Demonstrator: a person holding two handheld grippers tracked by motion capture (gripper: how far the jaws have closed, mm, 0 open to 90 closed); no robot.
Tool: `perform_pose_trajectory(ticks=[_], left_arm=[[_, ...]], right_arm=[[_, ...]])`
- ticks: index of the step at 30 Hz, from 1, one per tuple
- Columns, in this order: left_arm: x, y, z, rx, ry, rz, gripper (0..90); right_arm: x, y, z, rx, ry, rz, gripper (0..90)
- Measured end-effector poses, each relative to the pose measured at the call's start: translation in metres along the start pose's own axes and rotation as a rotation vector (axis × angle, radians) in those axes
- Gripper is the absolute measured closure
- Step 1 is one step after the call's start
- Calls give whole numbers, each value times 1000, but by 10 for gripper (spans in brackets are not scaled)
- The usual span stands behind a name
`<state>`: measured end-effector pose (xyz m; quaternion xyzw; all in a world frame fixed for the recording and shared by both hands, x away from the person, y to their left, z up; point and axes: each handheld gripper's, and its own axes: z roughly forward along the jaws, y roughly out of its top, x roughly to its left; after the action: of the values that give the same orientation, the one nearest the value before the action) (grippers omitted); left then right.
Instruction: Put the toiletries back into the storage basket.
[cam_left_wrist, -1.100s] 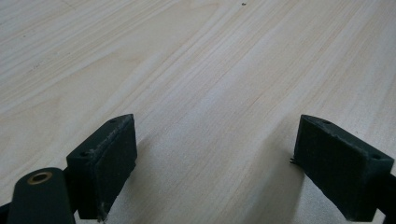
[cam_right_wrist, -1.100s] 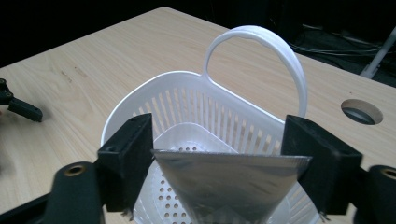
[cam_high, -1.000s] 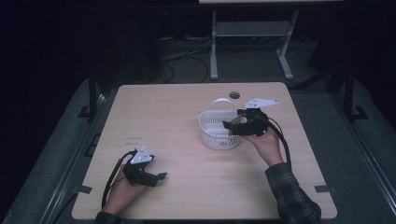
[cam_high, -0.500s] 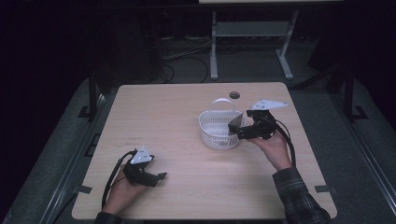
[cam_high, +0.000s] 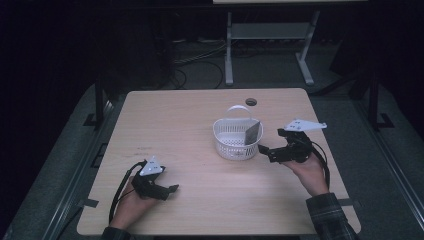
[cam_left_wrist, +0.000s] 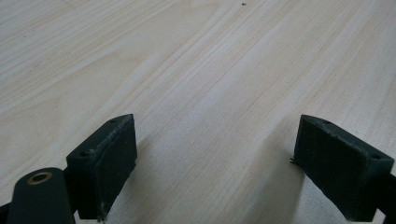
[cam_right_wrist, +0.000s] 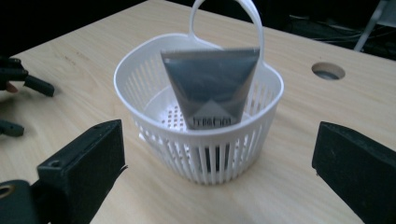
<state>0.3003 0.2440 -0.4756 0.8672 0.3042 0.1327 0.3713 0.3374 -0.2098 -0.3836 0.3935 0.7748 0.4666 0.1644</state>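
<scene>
The white slatted basket (cam_right_wrist: 198, 135) stands at the centre of the right gripper view on the desk (cam_high: 190, 125), with a grey tube (cam_right_wrist: 210, 91) leaning head-down against its near wall. The basket is judged light, thin-walled and flexible; take it by the upright handle (cam_right_wrist: 224, 14) or the rim. The right gripper (cam_high: 272, 152), just beside it, and the left gripper (cam_high: 167, 190), at lower left of the high view, both have jaws spread and empty.

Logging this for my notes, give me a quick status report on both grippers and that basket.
Left gripper open, low over bare table. Right gripper open beside white slatted plastic basket. Grey tube stands inside. Nothing between.
</scene>
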Motion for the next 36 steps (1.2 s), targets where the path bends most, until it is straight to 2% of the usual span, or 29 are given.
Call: perform_pose_trajectory(ticks=[11, 21, 26, 36], left_arm=[[0, 0, 0, 0, -1, 0, 123], [0, 0, 0, 2, -1, 2, 122], [0, 0, 0, 4, -1, 5, 123], [0, 0, 0, 6, -2, 4, 122]], right_arm=[[6, -21, -17, 15, -2, -5, 23], [9, -43, -24, 32, -12, -1, 22], [11, -54, -27, 39, -43, -4, 22], [5, -78, -31, 65, -72, 8, 22]])
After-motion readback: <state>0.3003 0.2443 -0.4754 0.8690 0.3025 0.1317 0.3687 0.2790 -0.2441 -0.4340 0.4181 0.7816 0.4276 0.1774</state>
